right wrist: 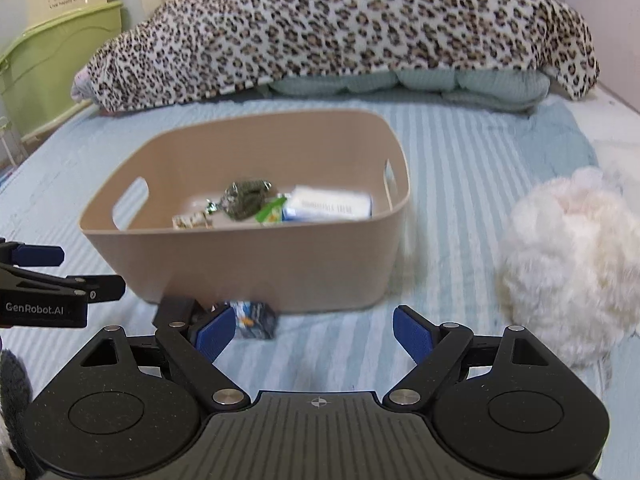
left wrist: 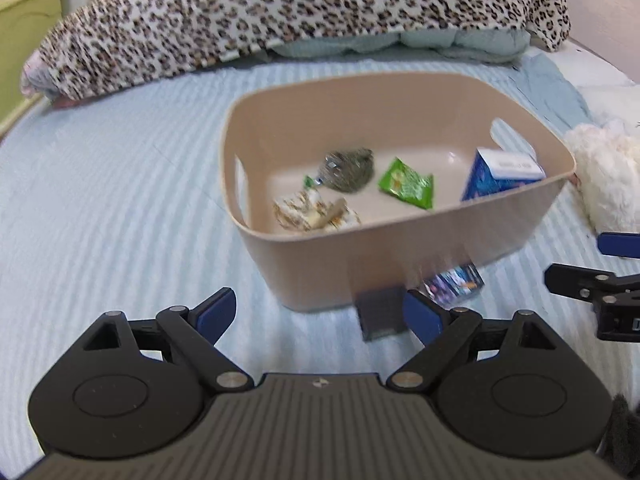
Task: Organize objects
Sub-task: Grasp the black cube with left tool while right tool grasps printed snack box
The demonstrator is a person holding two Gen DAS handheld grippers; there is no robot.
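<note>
A beige bin (left wrist: pixel 400 258) (right wrist: pixel 248 264) stands on the bed. Inside lie a blue and white box (left wrist: pixel 500 174) (right wrist: pixel 328 206), a green packet (left wrist: pixel 406 184) (right wrist: pixel 272 210), a dark bagged bundle (left wrist: pixel 348 170) (right wrist: pixel 244 196) and a pale patterned item (left wrist: pixel 312 210) (right wrist: pixel 192 221). In front of the bin on the sheet lie a small dark block (left wrist: pixel 380 314) (right wrist: pixel 176 308) and a small printed blue box (left wrist: pixel 454 284) (right wrist: pixel 254 318). My left gripper (left wrist: pixel 320 316) is open and empty, short of the bin. My right gripper (right wrist: pixel 314 332) is open and empty; its left finger is beside the printed box.
A leopard-print blanket (left wrist: pixel 280 12) (right wrist: pixel 340 28) over pale pillows lies at the back of the bed. A white plush toy (right wrist: pixel 572 264) (left wrist: pixel 608 176) sits right of the bin. A green container (right wrist: pixel 60 64) stands off the bed at left.
</note>
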